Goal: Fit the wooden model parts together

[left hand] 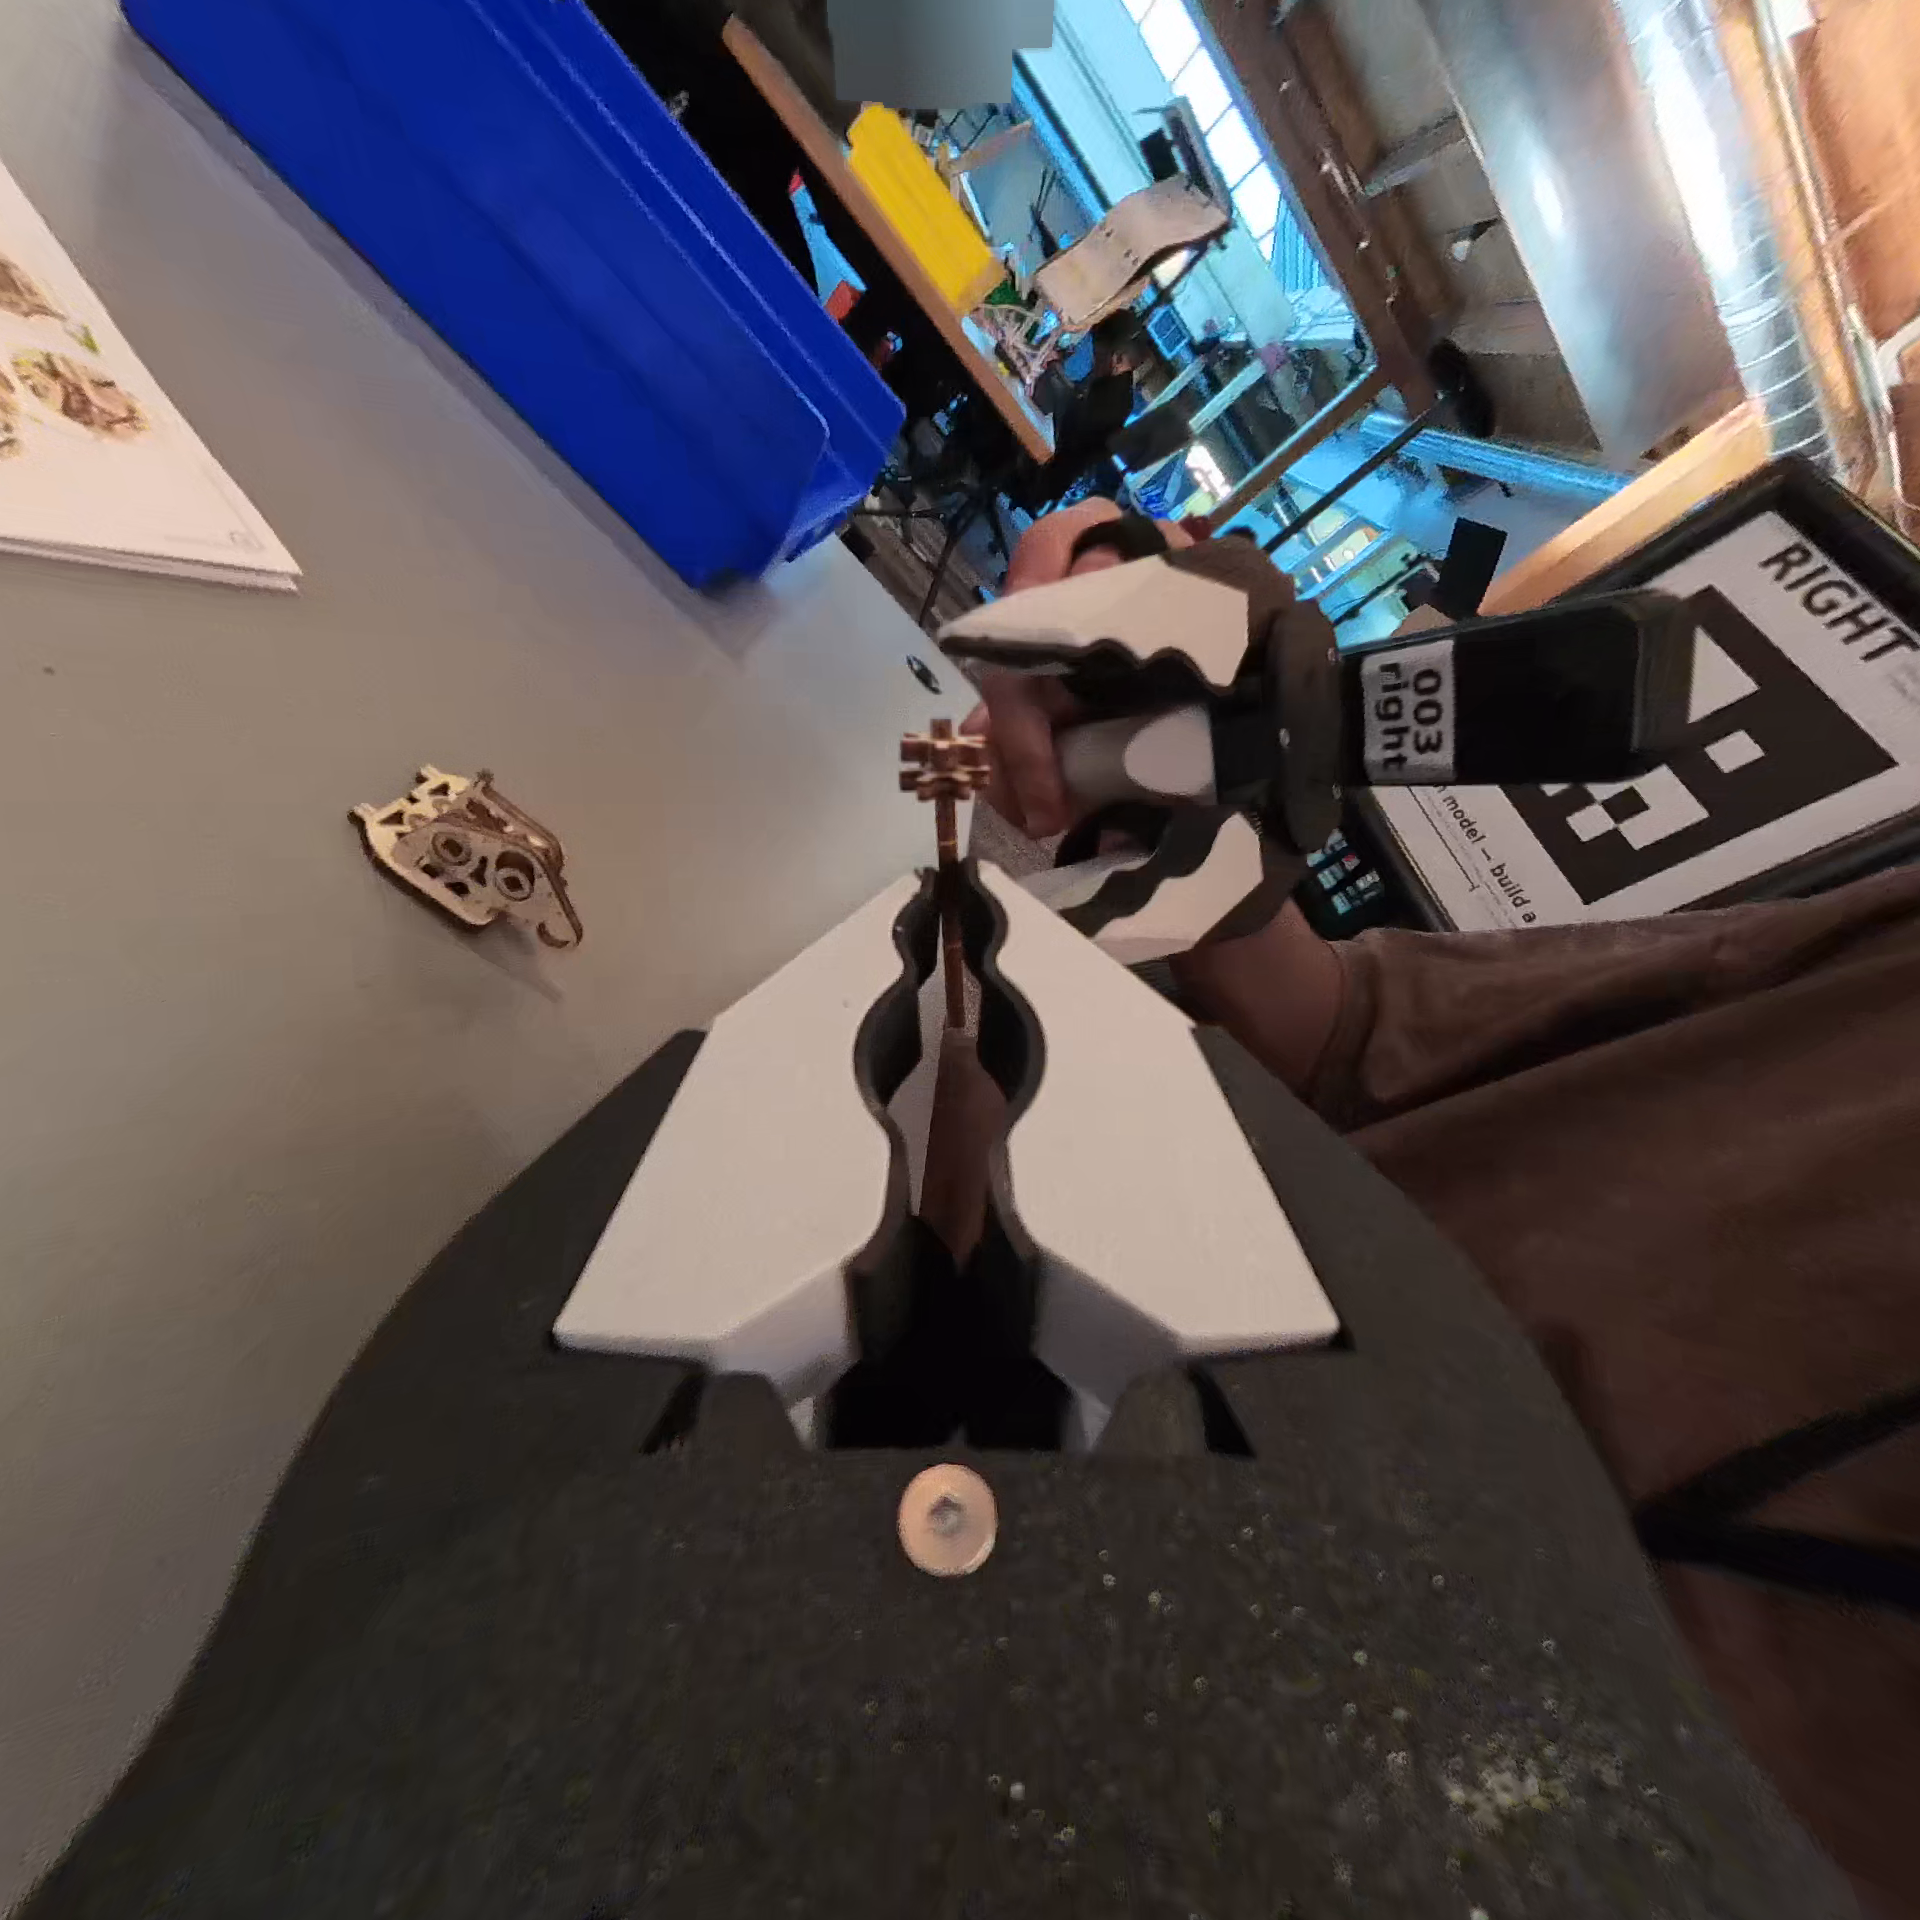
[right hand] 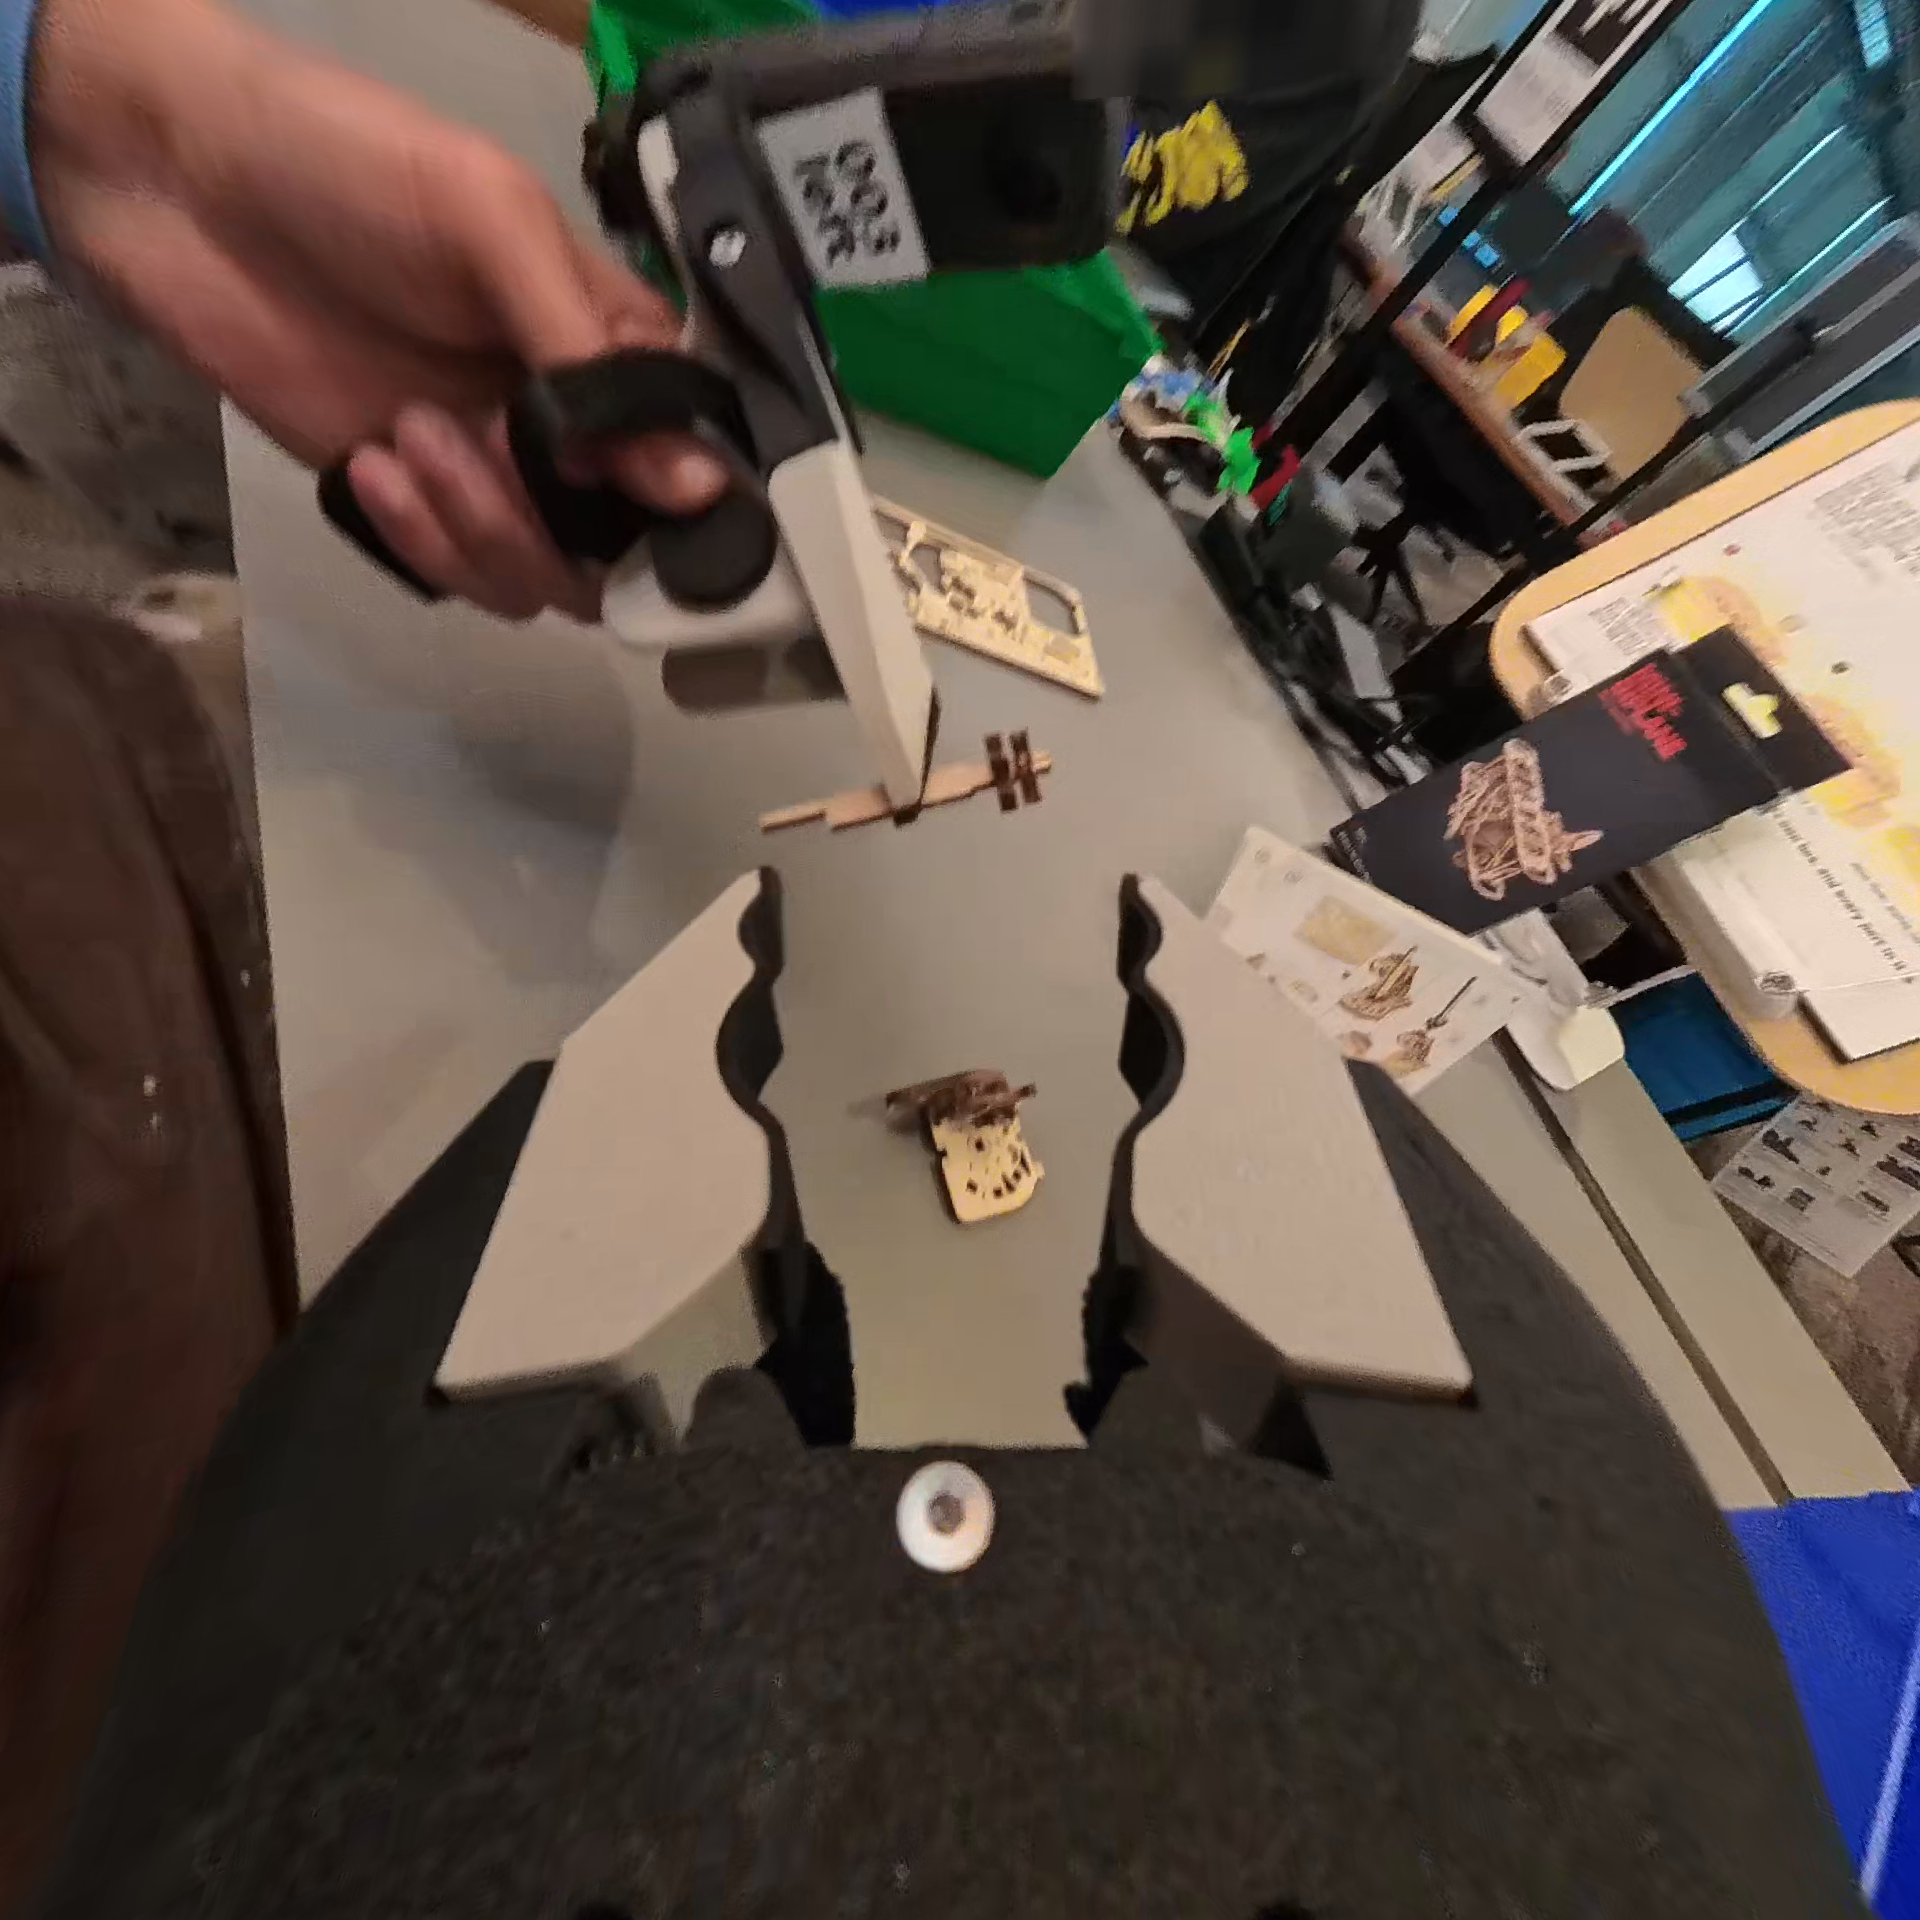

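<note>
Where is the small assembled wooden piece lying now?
In the right wrist view the wooden piece lies on the grey table, framed between the open right gripper's fingers; in the left wrist view it lies left of the left gripper.

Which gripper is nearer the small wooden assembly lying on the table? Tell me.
Right. The right gripper hangs open directly over the wooden assembly; the left gripper is farther off, shut on the wooden stick.
</note>
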{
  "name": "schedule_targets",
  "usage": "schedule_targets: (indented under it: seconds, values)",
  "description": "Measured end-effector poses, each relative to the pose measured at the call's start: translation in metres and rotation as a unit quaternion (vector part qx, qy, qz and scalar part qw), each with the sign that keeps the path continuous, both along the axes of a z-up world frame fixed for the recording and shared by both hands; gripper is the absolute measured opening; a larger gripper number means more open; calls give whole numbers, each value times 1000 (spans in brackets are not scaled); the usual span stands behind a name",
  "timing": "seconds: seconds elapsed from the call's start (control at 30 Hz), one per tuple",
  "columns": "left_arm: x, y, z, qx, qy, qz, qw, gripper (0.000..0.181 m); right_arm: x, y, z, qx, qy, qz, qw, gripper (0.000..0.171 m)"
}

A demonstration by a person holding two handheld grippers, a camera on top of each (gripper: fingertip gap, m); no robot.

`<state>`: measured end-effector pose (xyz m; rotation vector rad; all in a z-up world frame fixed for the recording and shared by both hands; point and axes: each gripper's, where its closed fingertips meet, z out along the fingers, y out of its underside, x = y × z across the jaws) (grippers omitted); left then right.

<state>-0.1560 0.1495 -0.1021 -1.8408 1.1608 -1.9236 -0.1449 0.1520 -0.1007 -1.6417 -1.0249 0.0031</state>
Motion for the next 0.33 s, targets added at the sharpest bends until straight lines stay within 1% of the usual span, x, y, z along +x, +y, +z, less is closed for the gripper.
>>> schedule_targets:
  seconds: [0.03,0.17,0.27,0.33]
  values:
    - [0,-2,-1,-6,5,-6,1000,1,0,-2,-4,-10,-9,4,1000,66]
    - [0,-9,-8,-7,21,-29,999,1,-12,-8,-13,-56,6,29,998,71]
    - [1,-14,-11,-4,31,-43,999,1,-14,-9,-18,-71,-5,33,997,66]
    - [1,-17,-14,-6,36,-50,998,2,-15,-9,-20,-76,-15,31,997,56]
